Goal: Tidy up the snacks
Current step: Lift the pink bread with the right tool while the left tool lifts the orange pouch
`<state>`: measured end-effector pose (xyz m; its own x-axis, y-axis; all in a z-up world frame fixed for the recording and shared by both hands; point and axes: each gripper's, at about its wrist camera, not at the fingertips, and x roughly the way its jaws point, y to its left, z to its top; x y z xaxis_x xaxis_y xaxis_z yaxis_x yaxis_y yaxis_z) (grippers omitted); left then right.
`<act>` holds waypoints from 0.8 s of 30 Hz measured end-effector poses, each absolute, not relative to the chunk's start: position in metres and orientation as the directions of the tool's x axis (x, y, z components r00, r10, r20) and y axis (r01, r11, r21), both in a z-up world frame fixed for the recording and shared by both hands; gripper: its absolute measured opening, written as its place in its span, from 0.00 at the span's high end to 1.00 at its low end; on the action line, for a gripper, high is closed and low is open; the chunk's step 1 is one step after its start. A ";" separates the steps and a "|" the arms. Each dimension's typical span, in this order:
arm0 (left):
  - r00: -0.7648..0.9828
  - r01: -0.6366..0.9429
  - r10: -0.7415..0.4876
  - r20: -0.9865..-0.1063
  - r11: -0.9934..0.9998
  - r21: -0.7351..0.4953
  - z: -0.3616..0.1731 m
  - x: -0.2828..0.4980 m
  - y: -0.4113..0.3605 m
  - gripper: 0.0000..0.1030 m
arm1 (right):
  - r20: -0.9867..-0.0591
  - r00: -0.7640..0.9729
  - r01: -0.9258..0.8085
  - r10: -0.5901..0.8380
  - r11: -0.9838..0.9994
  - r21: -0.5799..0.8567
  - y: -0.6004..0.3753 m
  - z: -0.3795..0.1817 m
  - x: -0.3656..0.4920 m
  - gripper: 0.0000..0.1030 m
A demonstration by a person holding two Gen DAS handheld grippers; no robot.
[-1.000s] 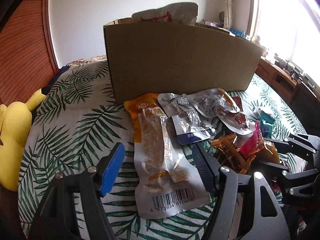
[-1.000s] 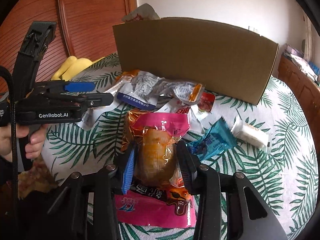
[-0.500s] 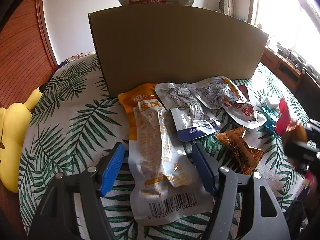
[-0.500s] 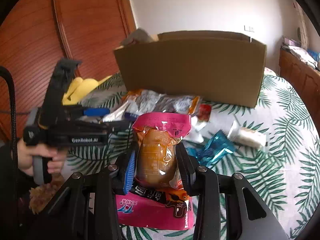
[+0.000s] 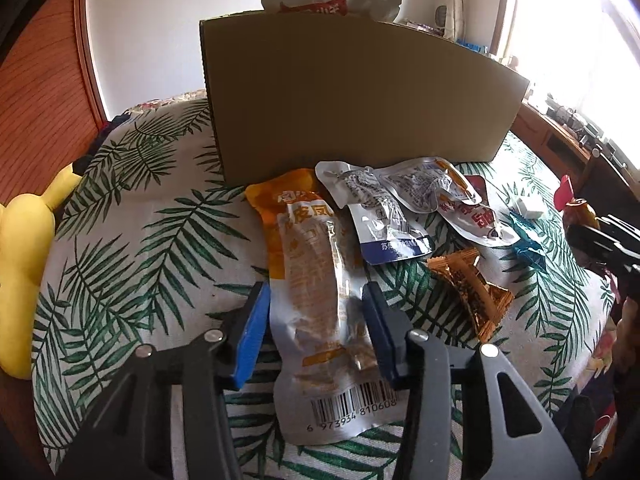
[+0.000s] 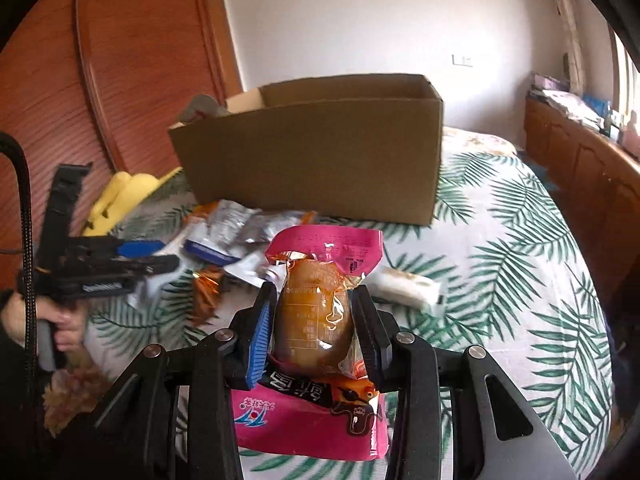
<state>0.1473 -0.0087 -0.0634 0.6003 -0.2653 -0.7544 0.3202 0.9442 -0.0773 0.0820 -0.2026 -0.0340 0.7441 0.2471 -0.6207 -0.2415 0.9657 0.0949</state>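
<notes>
My right gripper is shut on a pink snack packet and holds it up in the air in front of the cardboard box. My left gripper has its jaws around a long white and orange packet that lies on the leaf-print bed; the pads touch its sides. The box stands behind a pile of loose packets with a white and red bag sticking out of it. The right gripper with the pink packet shows at the right edge of the left wrist view.
A yellow plush toy lies at the bed's left edge. An orange wrapper, a teal wrapper and a small white packet lie on the cover. A wooden headboard stands at the left, a wooden cabinet at the right.
My right gripper has lifted the pink packet off the bed and higher toward the box. My left gripper's jaws have closed in onto the long white and orange packet.
</notes>
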 end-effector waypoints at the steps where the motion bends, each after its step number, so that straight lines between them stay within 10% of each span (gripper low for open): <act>1: 0.600 0.319 -0.261 -0.757 0.945 -0.073 -0.063 0.148 -0.010 0.55 | -0.625 0.744 -0.236 0.238 0.968 0.088 -0.203 -0.036 0.081 0.62; 19: 0.562 0.261 -0.160 -0.811 0.965 -0.010 -0.062 0.195 -0.028 0.35 | -0.651 0.720 -0.247 0.238 0.966 0.080 -0.185 -0.060 0.077 0.62; 24: 0.564 0.285 -0.182 -0.806 0.958 -0.016 -0.062 0.192 -0.026 0.50 | -0.651 0.719 -0.250 0.244 0.965 0.085 -0.182 -0.063 0.076 0.62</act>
<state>0.1916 -0.0265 -0.0620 0.5639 -0.1816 -0.8057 0.2854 0.9583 -0.0163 0.0759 -0.1820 -0.0629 0.7186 0.2438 -0.6513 -0.2499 0.9645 0.0854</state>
